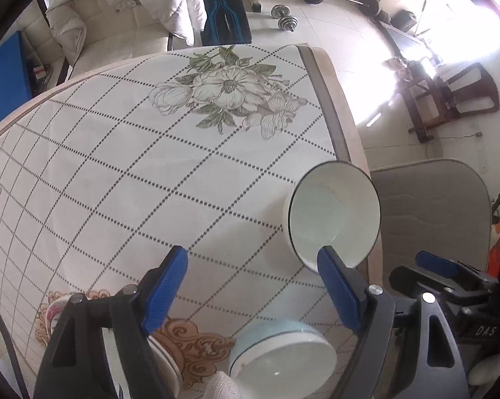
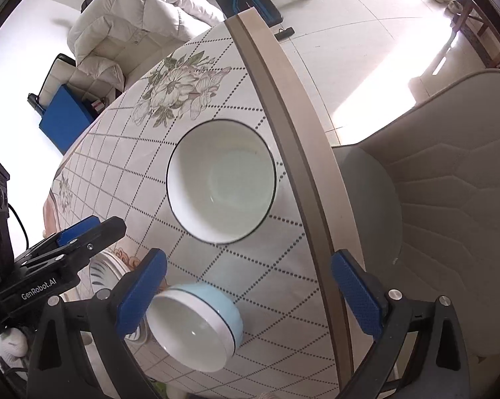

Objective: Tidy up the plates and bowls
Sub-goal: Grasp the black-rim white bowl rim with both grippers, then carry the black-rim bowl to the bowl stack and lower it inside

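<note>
A white bowl with a thin dark rim (image 1: 333, 212) (image 2: 221, 179) stands upright near the table's right edge. Nearer to me sits a light blue bowl (image 1: 283, 349) (image 2: 196, 326), white inside. My left gripper (image 1: 253, 282) hangs open above the cloth, nothing between its blue pads. My right gripper (image 2: 250, 292) is also open, high over the blue bowl and the table edge, and touches neither. White plates (image 1: 165, 362) lie partly hidden under the left finger; one with a blue pattern (image 2: 103, 272) shows in the right wrist view. Each gripper appears in the other's view, the right gripper (image 1: 436, 264) and the left gripper (image 2: 83, 231).
The table (image 2: 283, 106) carries a white cloth with dotted diamonds and flower prints. A grey padded chair (image 2: 449, 173) stands just past the right edge. Beyond the far edge are a sofa with a white duvet (image 1: 123, 3), a blue bench and dumbbells (image 1: 284, 16) on the tiled floor.
</note>
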The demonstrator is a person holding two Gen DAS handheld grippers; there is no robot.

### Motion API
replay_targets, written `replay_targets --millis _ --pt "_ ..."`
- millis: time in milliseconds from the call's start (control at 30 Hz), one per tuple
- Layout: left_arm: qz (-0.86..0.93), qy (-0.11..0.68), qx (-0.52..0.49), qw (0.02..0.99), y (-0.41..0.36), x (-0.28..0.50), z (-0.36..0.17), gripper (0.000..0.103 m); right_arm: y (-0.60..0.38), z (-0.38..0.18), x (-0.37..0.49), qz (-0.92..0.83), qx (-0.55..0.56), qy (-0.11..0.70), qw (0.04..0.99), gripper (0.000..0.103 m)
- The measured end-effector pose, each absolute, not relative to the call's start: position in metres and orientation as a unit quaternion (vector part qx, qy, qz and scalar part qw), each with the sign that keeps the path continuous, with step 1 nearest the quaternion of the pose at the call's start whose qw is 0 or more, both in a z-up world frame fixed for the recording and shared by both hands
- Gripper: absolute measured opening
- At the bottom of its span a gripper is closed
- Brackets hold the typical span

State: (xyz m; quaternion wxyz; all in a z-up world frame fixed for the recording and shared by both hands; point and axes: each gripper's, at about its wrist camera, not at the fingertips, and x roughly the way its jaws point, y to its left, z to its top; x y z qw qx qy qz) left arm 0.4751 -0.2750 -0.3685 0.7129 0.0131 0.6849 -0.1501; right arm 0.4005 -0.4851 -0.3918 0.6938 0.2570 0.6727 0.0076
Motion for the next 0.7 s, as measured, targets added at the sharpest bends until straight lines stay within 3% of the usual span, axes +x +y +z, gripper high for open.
replay_targets --millis 200,267,367,400,500,533,633,700 --pt "-0.166 0.707 0.046 0.686 -0.312 0.509 -0.401 0.079 -0.493 -0.432 0.435 0.004 0.283 0.683 0.673 0.100" --pt "-0.166 0.715 0.065 0.676 -0.322 0.512 -0.411 0.079 -0.494 -0.441 0.439 0.001 0.283 0.686 0.670 0.095" --pt "-0.170 0.725 0.086 0.662 -0.331 0.513 -0.426 0.078 -0.493 -0.454 0.444 0.001 0.277 0.696 0.663 0.074" --pt "-0.176 0.728 0.085 0.657 -0.333 0.512 -0.429 0.076 -0.492 -0.458 0.446 0.003 0.277 0.699 0.660 0.063" --pt "-0.178 0.736 0.078 0.648 -0.334 0.510 -0.437 0.043 -0.491 -0.464 0.450 0.001 0.266 0.701 0.662 0.041" --pt "-0.181 0.737 0.075 0.646 -0.334 0.509 -0.438 0.029 -0.491 -0.466 0.452 0.001 0.261 0.703 0.661 0.026" --pt "-0.190 0.734 0.078 0.647 -0.336 0.504 -0.437 0.017 -0.489 -0.467 0.454 0.013 0.261 0.706 0.658 0.012" --pt "-0.195 0.733 0.079 0.647 -0.338 0.501 -0.435 0.010 -0.485 -0.465 0.454 0.012 0.255 0.708 0.659 0.009"
